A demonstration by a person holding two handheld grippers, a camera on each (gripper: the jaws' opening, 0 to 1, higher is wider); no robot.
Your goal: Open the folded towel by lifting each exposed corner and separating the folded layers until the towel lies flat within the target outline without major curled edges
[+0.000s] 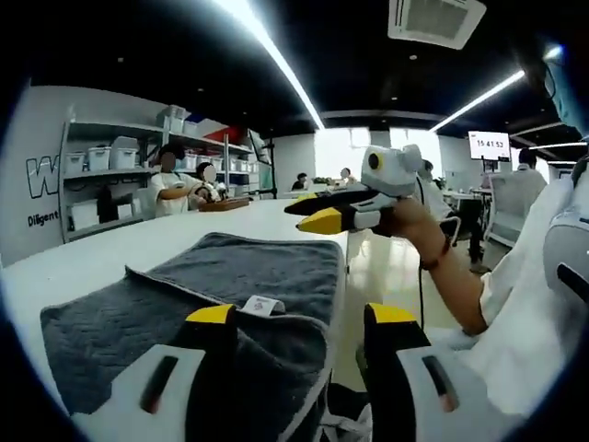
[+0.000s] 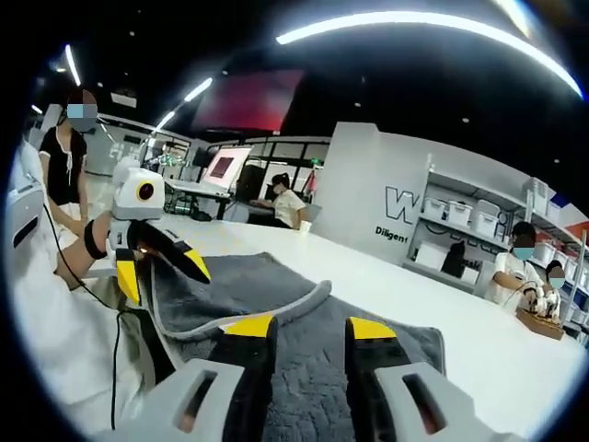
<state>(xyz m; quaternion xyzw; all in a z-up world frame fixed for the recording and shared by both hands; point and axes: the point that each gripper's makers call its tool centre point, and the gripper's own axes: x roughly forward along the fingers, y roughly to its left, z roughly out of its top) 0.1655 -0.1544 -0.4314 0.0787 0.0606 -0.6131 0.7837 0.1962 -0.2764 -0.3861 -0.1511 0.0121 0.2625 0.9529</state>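
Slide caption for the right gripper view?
Right gripper open above the grey towel; left gripper lifting its near edge.

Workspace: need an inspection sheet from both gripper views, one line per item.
Surface: white table, bare around the towel.
Job's things: grey towel on the table, upper layer lifted and folded back near the edge; white label on it. No target outline seen.
Clutter: nothing seen on the table near the towel.
Grippers: left gripper open, jaws over the towel's near edge; right gripper open above the towel.
Cables: thin black cable hanging below the left gripper's hand.
Surroundings: shelves with white bins, seated people working at the table's far end, ceiling strip lights, wall screen.
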